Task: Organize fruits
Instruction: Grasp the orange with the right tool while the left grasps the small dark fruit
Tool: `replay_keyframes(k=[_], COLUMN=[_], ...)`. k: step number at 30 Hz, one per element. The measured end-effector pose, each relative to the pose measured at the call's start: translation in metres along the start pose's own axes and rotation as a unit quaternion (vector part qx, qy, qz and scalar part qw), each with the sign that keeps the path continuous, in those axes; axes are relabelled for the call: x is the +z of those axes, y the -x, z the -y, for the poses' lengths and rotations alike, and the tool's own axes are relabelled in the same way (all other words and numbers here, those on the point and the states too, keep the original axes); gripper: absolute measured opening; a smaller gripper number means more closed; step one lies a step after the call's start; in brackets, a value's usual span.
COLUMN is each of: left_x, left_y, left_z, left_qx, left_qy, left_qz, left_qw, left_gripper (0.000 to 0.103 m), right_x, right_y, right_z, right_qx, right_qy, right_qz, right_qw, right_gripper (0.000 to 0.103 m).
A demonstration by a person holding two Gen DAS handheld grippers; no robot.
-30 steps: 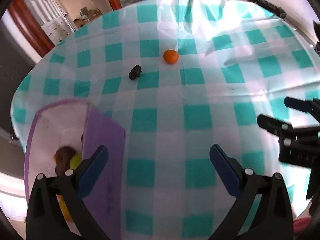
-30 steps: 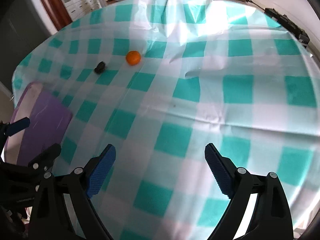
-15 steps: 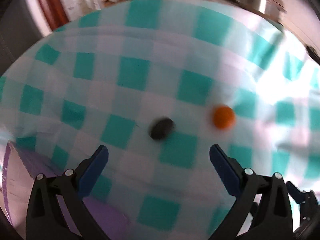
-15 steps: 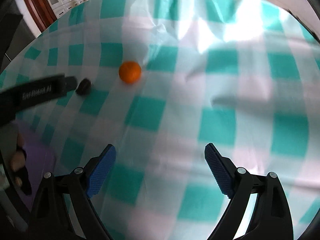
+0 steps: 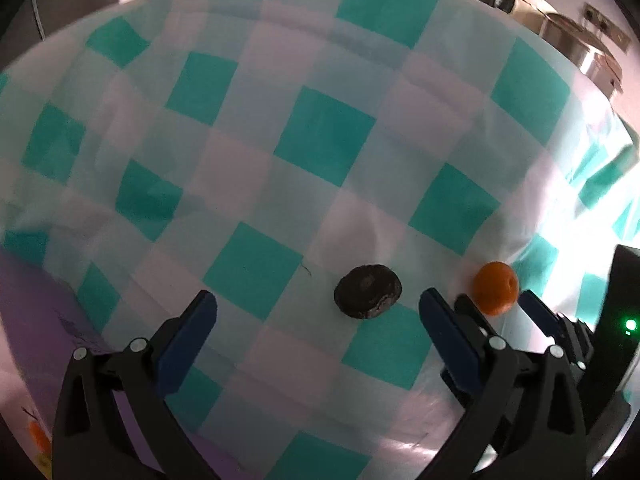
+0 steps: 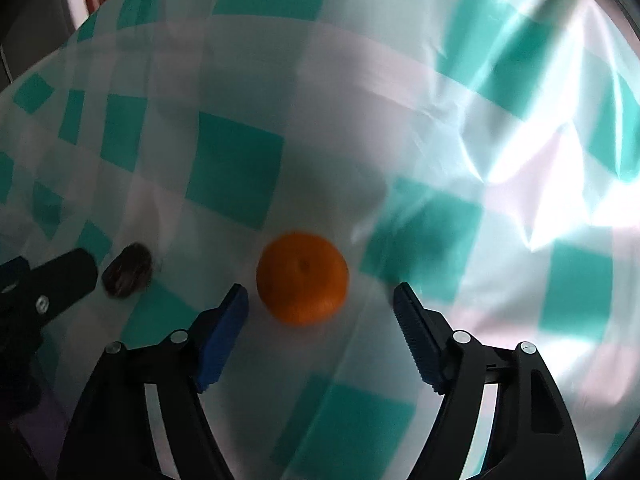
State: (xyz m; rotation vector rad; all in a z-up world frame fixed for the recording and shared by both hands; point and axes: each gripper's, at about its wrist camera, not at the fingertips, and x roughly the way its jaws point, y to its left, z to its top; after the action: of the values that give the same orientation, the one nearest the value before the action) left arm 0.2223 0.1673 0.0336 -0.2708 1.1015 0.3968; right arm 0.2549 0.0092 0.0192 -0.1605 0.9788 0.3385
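A dark wrinkled fruit [image 5: 368, 291] lies on the green-and-white checked tablecloth [image 5: 320, 140]. My left gripper [image 5: 318, 332] is open, with the fruit just ahead of its fingertips, right of their middle. An orange mandarin [image 6: 302, 278] lies just ahead of my right gripper [image 6: 322, 320], which is open and empty. The mandarin also shows in the left wrist view [image 5: 495, 288], between the right gripper's fingers [image 5: 536, 312]. The dark fruit shows in the right wrist view [image 6: 128, 269], next to a left finger [image 6: 60, 280].
A purple container's edge [image 5: 36, 320] sits at the lower left, with something orange [image 5: 39, 436] at its bottom. Metal pots [image 5: 580, 48] stand beyond the table's far right edge. The cloth is creased and glares on the right [image 6: 540, 140].
Both grippers have moved forward across the table from near the purple container to the two fruits. Each fruit now lies close ahead of a gripper. Both stay open.
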Motion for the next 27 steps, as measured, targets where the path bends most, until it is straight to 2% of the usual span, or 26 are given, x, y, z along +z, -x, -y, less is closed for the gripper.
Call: replay_keyframes(k=[2,3,4,6,12,15,19,25,27], left_x=[0.0,-0.001,-0.001,-0.002,0.002,0.007,0.014,0.015,0.014], left_y=[-0.003,-0.004,-0.005,-0.01,-0.033,-0.042,-0.054,-0.053,-0.051], left_z=[-0.003,-0.003,-0.003,-0.001,-0.004,-0.003,-0.002,0.005,0.01], left_qx=[-0.006,-0.01,-0.012,-0.015,-0.011,-0.01,-0.003,0.027,0.027], left_qy=[0.011,0.012,0.012,0.01,0.026,0.034,0.032,-0.021,-0.022], left_qz=[-0.002,-0.001,0.001,-0.004,-0.035,-0.049,-0.056,-0.04,-0.037], left_qw=[0.9999,0.9999,0.9999,0.9998,0.999,0.9982,0.998,0.9986,0.9987], left_gripper=[0.101,0.101,0.101,0.101,0.101,0.101,0.096,0.087,0.086], right_x=[0.003,0.003,0.004,0.002,-0.025,-0.036,-0.044,-0.064,-0.063], right_y=[-0.001,0.0,0.002,0.004,0.022,0.031,0.038,0.054,0.054], right_z=[-0.003,-0.005,-0.007,-0.009,0.01,0.014,0.017,0.028,0.031], right_qx=[0.0,-0.002,-0.007,-0.012,-0.014,-0.009,-0.005,-0.008,-0.01], right_qy=[0.014,0.02,0.029,0.033,-0.034,-0.047,-0.05,-0.062,-0.065], right_qz=[0.013,0.02,0.025,0.025,0.026,0.022,0.017,0.013,0.011], right_qw=[1.0,1.0,0.999,0.999,0.999,0.999,0.999,0.998,0.998], right_gripper=[0.065,0.049,0.041,0.041,0.041,0.041,0.041,0.041,0.041])
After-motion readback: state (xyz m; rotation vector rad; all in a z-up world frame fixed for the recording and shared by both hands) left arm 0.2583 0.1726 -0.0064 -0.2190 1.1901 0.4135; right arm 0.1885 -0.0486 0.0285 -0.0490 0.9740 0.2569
